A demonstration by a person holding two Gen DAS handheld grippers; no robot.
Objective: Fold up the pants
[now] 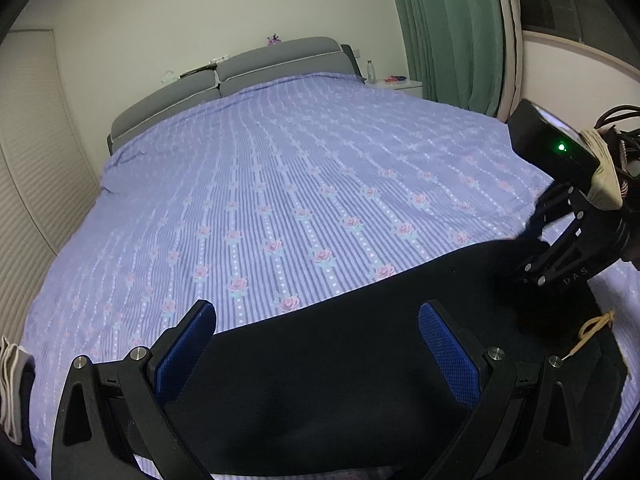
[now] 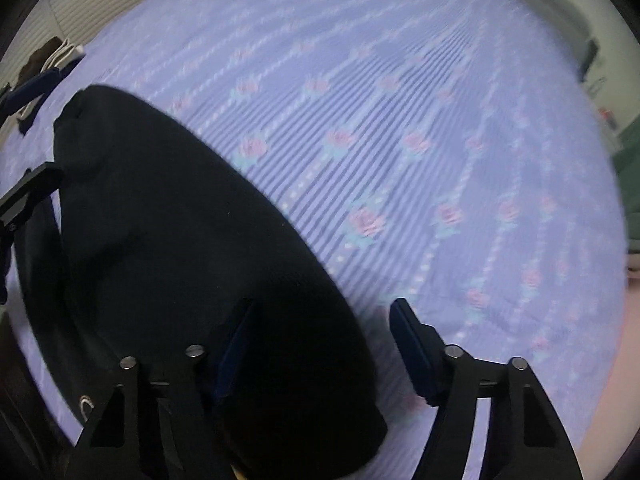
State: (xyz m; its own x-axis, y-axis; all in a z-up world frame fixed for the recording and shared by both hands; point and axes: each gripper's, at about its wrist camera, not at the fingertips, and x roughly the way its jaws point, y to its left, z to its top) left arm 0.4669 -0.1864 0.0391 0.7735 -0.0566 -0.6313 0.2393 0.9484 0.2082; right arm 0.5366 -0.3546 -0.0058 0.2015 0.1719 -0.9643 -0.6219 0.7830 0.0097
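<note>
The black pants [image 1: 340,364] lie flat on the purple floral bedspread [image 1: 280,180] near its front edge, and also show in the right wrist view [image 2: 180,240]. My left gripper [image 1: 316,344] is open, its blue pads spread wide just above the pants' near part. My right gripper [image 2: 320,344] is open, its jaws straddling the pants' right edge. In the left wrist view the right gripper [image 1: 536,236] hovers at the pants' right end. A tan drawstring [image 1: 592,332] lies on the pants there.
A grey headboard [image 1: 240,80] stands at the bed's far end. Green curtains [image 1: 452,28] hang at the back right beside a white nightstand [image 1: 400,86]. Folded clothes [image 1: 16,384] lie at the bed's left edge, also seen in the right wrist view [image 2: 44,76].
</note>
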